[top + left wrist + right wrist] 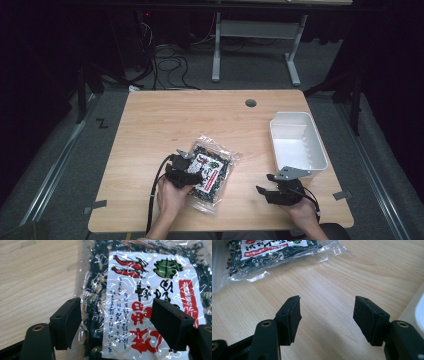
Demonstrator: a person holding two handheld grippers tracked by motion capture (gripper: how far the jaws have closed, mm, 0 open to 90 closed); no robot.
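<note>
A clear plastic bag of dark dried food (pixel 212 170) with a white and red printed label lies flat on the wooden table (pixel 165 120), near its front middle. My left gripper (pixel 192 176) hovers over the bag's left part, open, its jaws spread either side of the label (pixel 140 312) without pinching the bag. My right gripper (pixel 267 192) stands open over bare wood at the front right, nothing between its fingers (pixel 290 315). The bag (pixel 269 255) lies ahead of it, to the upper left in the right gripper view.
A white plastic bin (pixel 297 145) stands empty at the table's right side, just beyond the right gripper. A round cable hole (pixel 250 103) sits near the far edge. Tape strips (pixel 95 206) mark the front corners. A desk frame and cables stand on the floor behind.
</note>
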